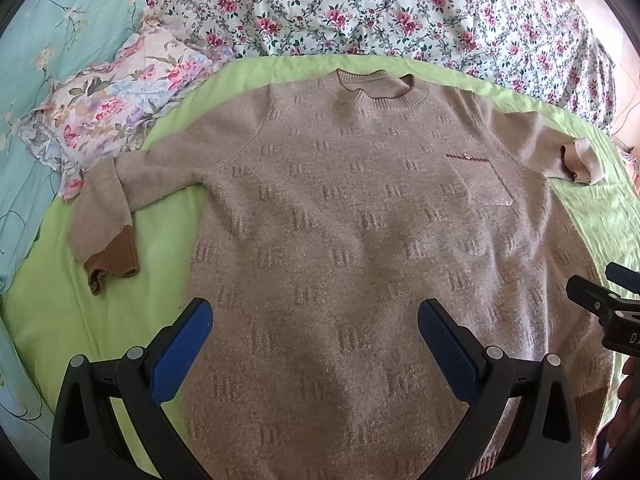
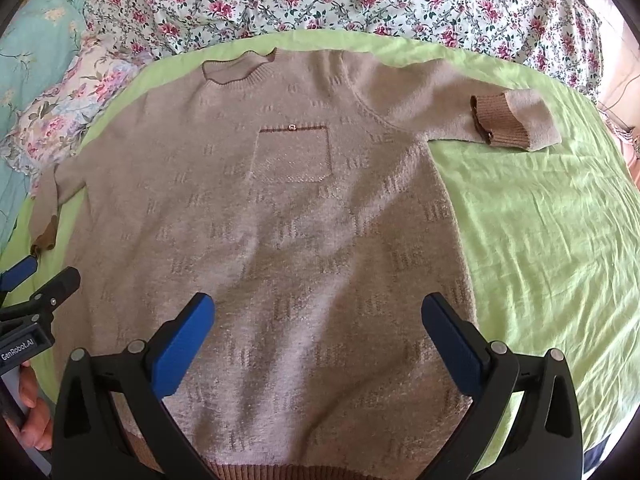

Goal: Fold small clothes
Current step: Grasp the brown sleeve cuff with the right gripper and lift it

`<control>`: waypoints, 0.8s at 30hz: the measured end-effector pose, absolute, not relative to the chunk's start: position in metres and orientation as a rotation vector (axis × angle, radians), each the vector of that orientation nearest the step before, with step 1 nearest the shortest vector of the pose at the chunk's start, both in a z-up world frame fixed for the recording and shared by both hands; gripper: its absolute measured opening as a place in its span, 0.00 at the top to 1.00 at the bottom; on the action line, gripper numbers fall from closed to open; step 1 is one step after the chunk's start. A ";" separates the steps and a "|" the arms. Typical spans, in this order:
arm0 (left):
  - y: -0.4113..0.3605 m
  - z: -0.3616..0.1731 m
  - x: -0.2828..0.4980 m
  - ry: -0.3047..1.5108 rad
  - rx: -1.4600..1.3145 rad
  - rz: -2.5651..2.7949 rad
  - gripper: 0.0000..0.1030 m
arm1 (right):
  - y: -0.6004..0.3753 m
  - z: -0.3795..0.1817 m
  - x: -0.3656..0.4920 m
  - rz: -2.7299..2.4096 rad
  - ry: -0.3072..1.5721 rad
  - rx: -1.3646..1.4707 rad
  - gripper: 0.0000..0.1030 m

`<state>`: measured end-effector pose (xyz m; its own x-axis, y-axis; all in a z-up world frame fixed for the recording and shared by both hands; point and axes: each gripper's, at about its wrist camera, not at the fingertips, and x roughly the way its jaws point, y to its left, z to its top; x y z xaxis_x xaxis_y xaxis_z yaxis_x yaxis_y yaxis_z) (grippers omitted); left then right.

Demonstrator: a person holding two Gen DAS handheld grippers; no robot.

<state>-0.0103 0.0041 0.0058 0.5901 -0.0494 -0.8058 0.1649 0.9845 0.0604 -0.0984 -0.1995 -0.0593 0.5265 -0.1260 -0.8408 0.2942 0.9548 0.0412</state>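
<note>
A beige knit sweater (image 1: pixel 340 216) with brown cuffs and a chest pocket (image 1: pixel 478 180) lies flat, front up, on a green sheet (image 1: pixel 120 308); it also shows in the right wrist view (image 2: pixel 280 220). Its left sleeve (image 1: pixel 106 220) bends down, cuff toward me. Its right sleeve (image 2: pixel 500 118) lies out to the side with the cuff turned back. My left gripper (image 1: pixel 316 344) is open and empty above the lower body of the sweater. My right gripper (image 2: pixel 318 340) is open and empty above the hem area. Each gripper shows at the edge of the other's view.
A floral quilt (image 1: pixel 360 12) lies bunched along the far side of the sheet. A pastel floral cloth (image 1: pixel 120 100) and a turquoise bedcover (image 1: pixel 48 40) lie at the left. Bare green sheet (image 2: pixel 540 240) spreads to the right of the sweater.
</note>
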 end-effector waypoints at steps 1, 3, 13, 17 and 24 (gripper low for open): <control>0.004 0.006 -0.010 0.932 0.135 -0.125 0.00 | -0.200 -0.060 -0.098 -0.252 0.986 0.186 0.00; 0.003 0.005 -0.008 0.933 0.141 -0.123 0.00 | -0.202 -0.059 -0.098 -0.247 0.978 0.189 0.00; 0.005 0.002 0.033 0.942 0.102 -0.184 0.00 | -0.302 -0.045 -0.079 -0.369 0.837 0.212 0.11; 0.005 0.004 0.063 0.917 0.051 -0.196 0.00 | -0.363 -0.050 -0.047 -0.407 0.841 0.252 0.22; -0.005 -0.005 0.099 0.920 0.070 -0.180 0.00 | -0.416 -0.075 0.006 -0.434 0.896 0.251 0.38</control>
